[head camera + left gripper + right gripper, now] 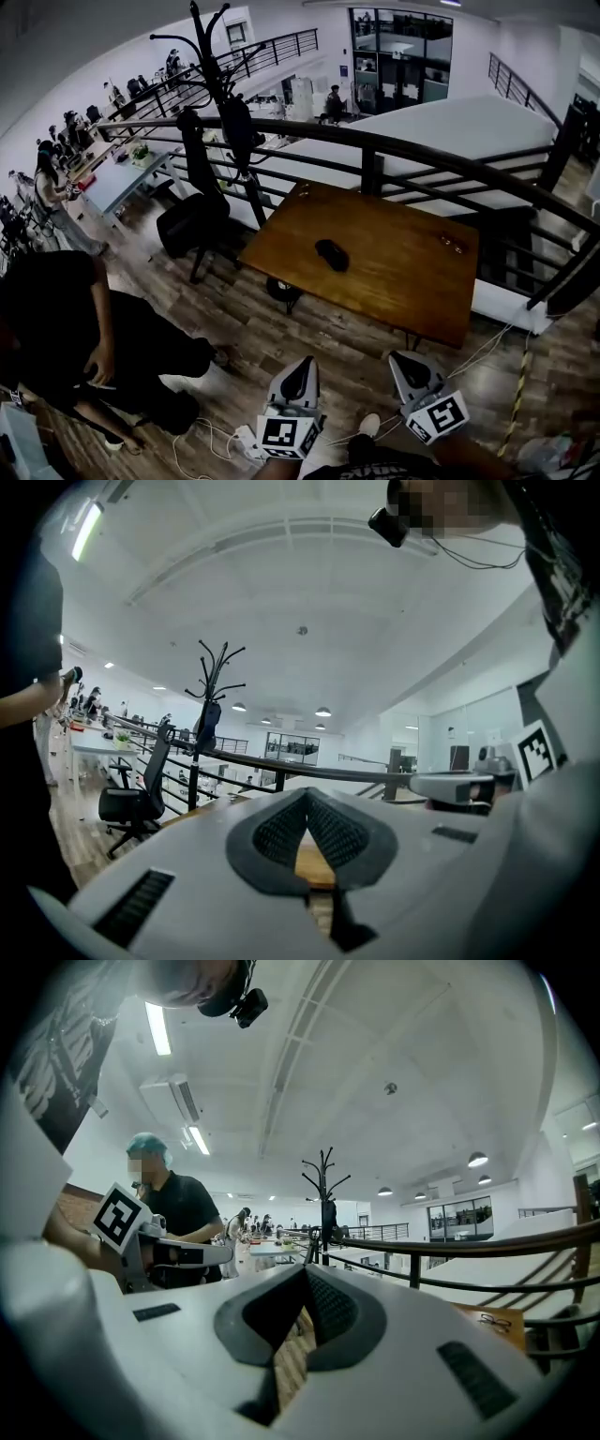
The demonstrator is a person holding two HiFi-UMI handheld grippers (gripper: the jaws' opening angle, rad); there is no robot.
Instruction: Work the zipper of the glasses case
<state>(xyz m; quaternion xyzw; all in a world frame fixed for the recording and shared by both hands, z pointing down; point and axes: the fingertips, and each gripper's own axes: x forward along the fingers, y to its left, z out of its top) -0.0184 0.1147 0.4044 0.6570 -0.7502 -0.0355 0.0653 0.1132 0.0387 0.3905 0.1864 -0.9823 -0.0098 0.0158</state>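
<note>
Lying alone on the table, the case is well apart from both grippers. The left gripper and right gripper point level, jaws pressed together with nothing between them. Arriving shut risks shoving the light case across the smooth wood. Pulling the zipper without pinning the case would likely drag it instead.

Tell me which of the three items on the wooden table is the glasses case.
The dark oval glasses case near the middle of the table; the far-corner item and the right-edge item are smaller, thin and glinting.
</note>
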